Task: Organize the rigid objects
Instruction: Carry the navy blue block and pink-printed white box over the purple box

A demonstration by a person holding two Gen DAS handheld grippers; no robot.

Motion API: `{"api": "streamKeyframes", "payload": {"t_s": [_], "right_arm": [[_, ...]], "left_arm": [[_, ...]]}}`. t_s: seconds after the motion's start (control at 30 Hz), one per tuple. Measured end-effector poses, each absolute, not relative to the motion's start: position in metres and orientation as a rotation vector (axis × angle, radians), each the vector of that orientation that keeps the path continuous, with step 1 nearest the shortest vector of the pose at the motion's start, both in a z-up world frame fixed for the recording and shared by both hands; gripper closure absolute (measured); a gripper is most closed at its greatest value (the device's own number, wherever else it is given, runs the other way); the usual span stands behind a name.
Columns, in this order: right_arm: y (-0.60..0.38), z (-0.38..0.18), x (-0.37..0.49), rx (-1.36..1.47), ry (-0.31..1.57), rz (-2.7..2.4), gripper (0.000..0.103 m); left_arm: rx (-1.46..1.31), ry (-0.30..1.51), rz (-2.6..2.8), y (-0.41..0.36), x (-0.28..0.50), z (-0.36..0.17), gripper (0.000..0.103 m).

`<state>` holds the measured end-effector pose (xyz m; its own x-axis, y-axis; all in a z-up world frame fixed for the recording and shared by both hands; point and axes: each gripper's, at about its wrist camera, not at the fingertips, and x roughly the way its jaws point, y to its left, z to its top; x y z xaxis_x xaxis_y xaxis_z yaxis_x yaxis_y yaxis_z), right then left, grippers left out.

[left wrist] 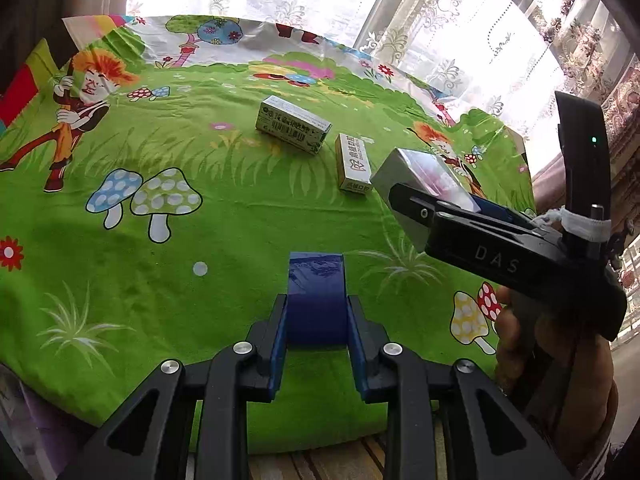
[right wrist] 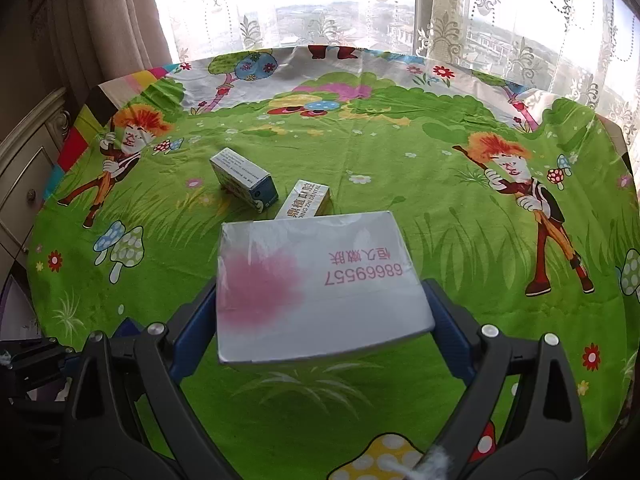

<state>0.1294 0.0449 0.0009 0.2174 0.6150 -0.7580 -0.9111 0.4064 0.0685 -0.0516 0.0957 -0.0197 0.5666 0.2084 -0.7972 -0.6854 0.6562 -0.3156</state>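
Observation:
My left gripper [left wrist: 316, 312] is shut on a dark blue box [left wrist: 316, 292] and holds it above the near part of the table. My right gripper [right wrist: 324, 304] is shut on a white box with a pink blotch and red digits [right wrist: 316, 280], held above the cloth; it also shows in the left wrist view [left wrist: 416, 184]. Two small boxes lie on the cloth: a white and green one [left wrist: 292, 124] [right wrist: 244, 180] and a white and yellow one [left wrist: 354, 164] [right wrist: 306, 200], the latter just beyond the white box.
A round table carries a green cartoon cloth [left wrist: 200, 208] [right wrist: 400, 184] with mushrooms and figures. Lace curtains and a window [right wrist: 360, 4] stand behind it. A cabinet [right wrist: 24, 176] is at the left. The table's near edge [left wrist: 304, 456] shows wooden slats.

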Motion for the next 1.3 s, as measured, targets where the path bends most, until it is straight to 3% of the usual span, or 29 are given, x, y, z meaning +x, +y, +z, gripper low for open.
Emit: {"api": "streamKeyframes", "payload": {"t_s": [0.57,1.3], "right_arm": [[0.024,0.015,0.062,-0.482,0.792,1.216,0.007],[0.019,0.032,-0.046,-0.592,0.795,1.417,0.007]], "left_arm": [[-0.776,0.674,0.658,0.082,-0.131,-0.001,0.075],[-0.860,0.524,0.950,0.094,-0.293,0.006,0.075]]}}
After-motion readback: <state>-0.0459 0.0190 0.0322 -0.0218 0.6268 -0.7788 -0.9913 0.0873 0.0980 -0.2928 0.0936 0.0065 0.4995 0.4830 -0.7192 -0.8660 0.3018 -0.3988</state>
